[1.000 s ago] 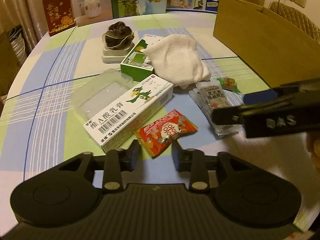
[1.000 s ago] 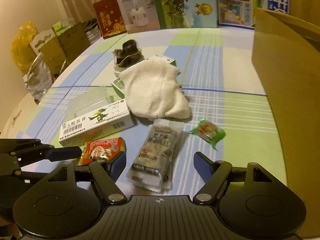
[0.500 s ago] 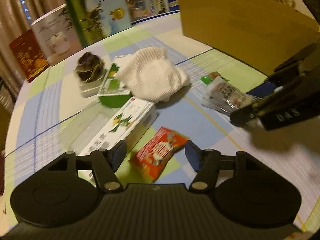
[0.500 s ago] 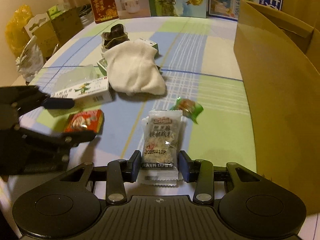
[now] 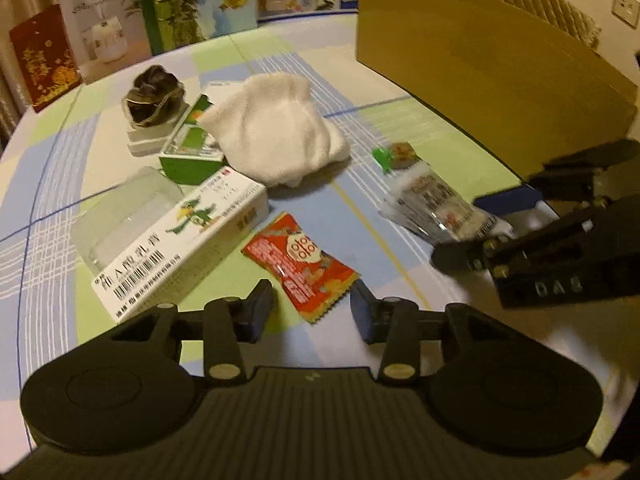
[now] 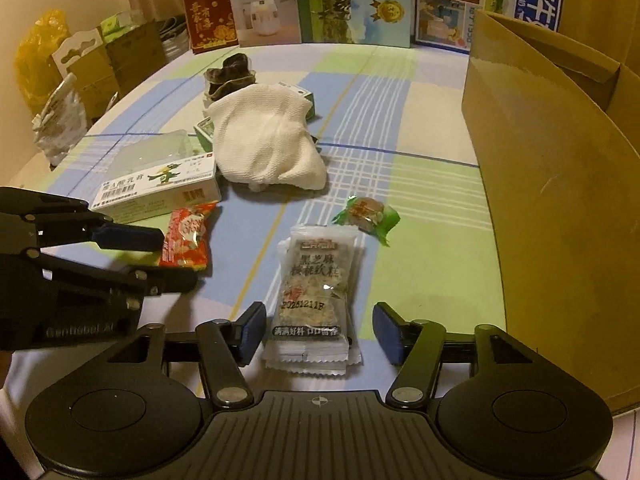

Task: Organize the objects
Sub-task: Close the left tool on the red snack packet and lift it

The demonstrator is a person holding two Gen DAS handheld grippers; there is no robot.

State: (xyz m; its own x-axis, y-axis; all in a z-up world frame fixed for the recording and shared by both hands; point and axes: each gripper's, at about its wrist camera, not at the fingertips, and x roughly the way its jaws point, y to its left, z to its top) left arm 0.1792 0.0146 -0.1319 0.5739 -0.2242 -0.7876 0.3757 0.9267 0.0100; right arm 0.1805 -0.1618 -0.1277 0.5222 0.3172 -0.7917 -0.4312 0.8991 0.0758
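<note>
A red snack packet (image 5: pixel 300 260) lies flat on the checked tablecloth. Its near end sits between the fingers of my left gripper (image 5: pixel 312 314), whose jaws are closing; the pads still stand off its edges. A clear sesame snack packet (image 6: pixel 316 280) lies lengthwise between the fingers of my right gripper (image 6: pixel 320 330). Those jaws are opening, with a gap on each side of the packet. The left gripper (image 6: pixel 160 256) also shows from the side around the red packet (image 6: pixel 186 236). The right gripper's fingers (image 5: pixel 452 256) flank the clear packet (image 5: pixel 432 200).
A tall cardboard box (image 6: pixel 552 184) walls off the right. Behind the packets lie a green-wrapped candy (image 6: pixel 368 212), a white cloth (image 5: pixel 276 136), a white medicine box (image 5: pixel 180 236), a green box (image 5: pixel 188 148), a clear plastic tub (image 5: pixel 120 208) and a dark bundle (image 5: pixel 154 96). Printed cartons (image 6: pixel 352 0) line the far edge.
My right jaws, shut on the clear packet half a second ago, now stand apart from it. My left jaws have narrowed around the red packet after standing wider.
</note>
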